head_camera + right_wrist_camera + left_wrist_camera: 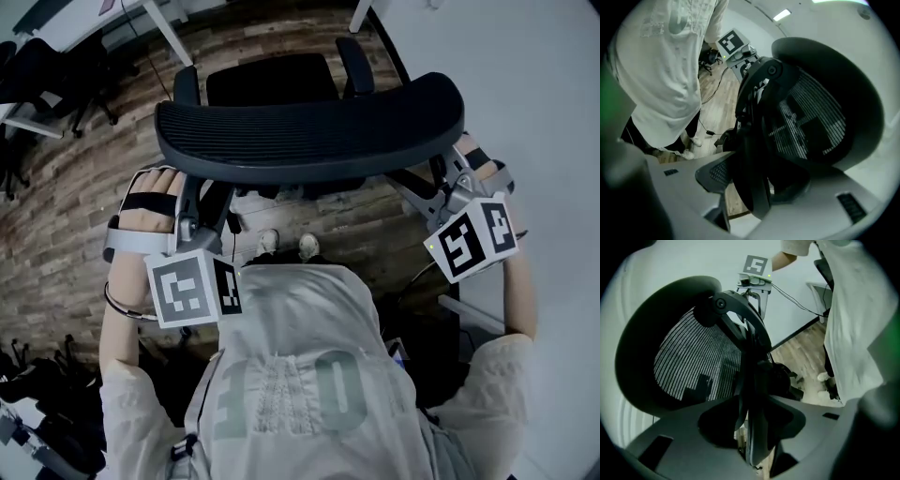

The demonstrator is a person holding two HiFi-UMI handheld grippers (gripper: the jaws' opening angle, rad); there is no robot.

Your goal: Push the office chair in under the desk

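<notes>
Nearest me, the wearer's pale shirt point(309, 375) fills the bottom of the head view, with white shoes point(286, 246) on the wood-plank floor point(75, 225).

Left tool point(199, 217): jaws spread. In its own view the dark rear frame of the black mesh-backed office chair point(309, 131) stands between them, and I see no pad pressing on it.

Right tool point(441, 187): jaws also spread, straddling the opposite edge of the same backrest, again without a pinch.

The chair stands upright on the floor directly ahead, backrest toward me, with the seat point(272, 80) and both armrests beyond it. A white wall point(525, 94) lies close on the right.

Farthest is the white table point(84, 21), upper left. The chair sits out in the open, not under it.
</notes>
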